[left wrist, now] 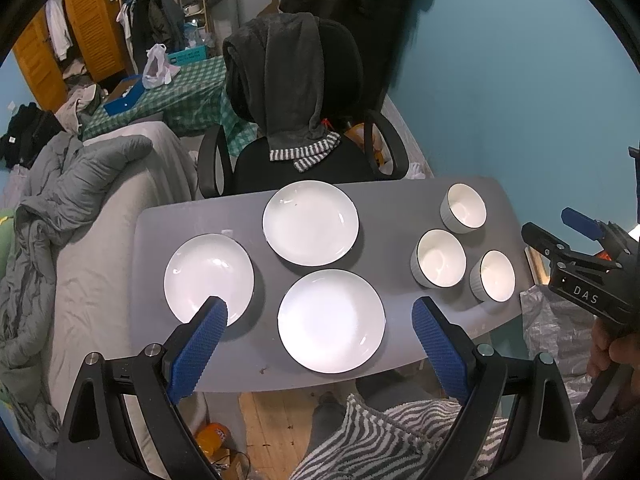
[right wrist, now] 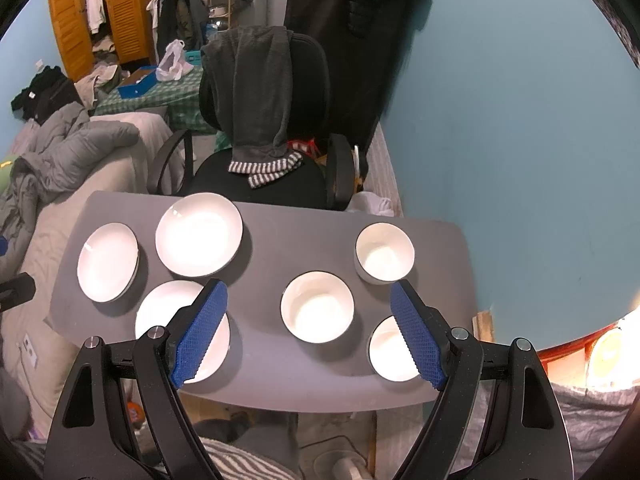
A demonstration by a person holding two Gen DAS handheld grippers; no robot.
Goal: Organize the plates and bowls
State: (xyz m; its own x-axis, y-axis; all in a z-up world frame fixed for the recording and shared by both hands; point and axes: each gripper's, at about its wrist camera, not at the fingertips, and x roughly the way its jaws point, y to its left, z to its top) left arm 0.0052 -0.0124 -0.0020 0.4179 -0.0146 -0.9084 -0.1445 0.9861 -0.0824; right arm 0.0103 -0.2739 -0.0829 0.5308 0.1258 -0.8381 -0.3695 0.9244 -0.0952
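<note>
Three white plates lie on the left half of a small grey table [left wrist: 392, 204]: a left plate [left wrist: 209, 277], a far plate [left wrist: 310, 222] and a near plate [left wrist: 331, 321]. Three white ribbed bowls stand on the right half: a far bowl [left wrist: 464, 207], a middle bowl [left wrist: 440, 258] and a right bowl [left wrist: 494, 275]. My left gripper [left wrist: 320, 310] hovers open above the near plate, holding nothing. In the right wrist view my right gripper [right wrist: 308, 296] hangs open over the middle bowl [right wrist: 317, 306], with the far bowl [right wrist: 384, 253] beyond and the right bowl [right wrist: 390, 350] partly behind one finger.
A black office chair [left wrist: 300, 120] draped with dark clothing stands behind the table. A bed with a grey duvet [left wrist: 80, 184] runs along the left. A teal wall [left wrist: 520, 80] lies to the right. Zebra-striped fabric [left wrist: 380, 440] is below the table's near edge.
</note>
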